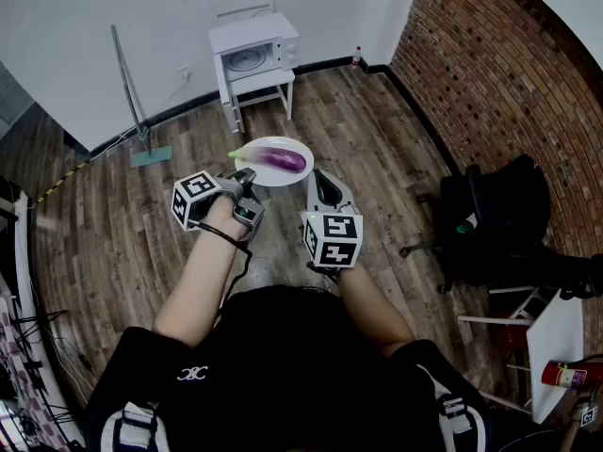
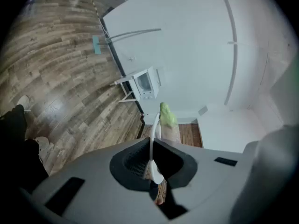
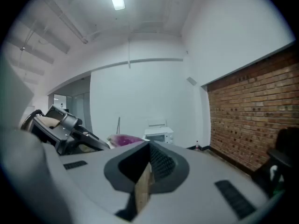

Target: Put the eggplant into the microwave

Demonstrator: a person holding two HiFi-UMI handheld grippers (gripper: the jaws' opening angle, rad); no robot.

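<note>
Pinching the white plate's [image 1: 275, 178] near-left rim with the left gripper [image 1: 247, 177]. Carrying the eggplant [image 1: 281, 160] there, lying crosswise just ahead, green stem leftward. Holding the right gripper [image 1: 325, 186] pressed together, empty, beside the plate. Facing the microwave [image 1: 256, 53] well ahead; door position unclear.

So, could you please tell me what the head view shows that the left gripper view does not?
Only the head view: the eggplant's purple body, the right gripper, the brick wall and a black chair. Only the left gripper view: a close, edge-on look at the left gripper shut on the white plate's rim. Both: the microwave on its white stand, the mop, the plate, and the eggplant's green stem.
</note>
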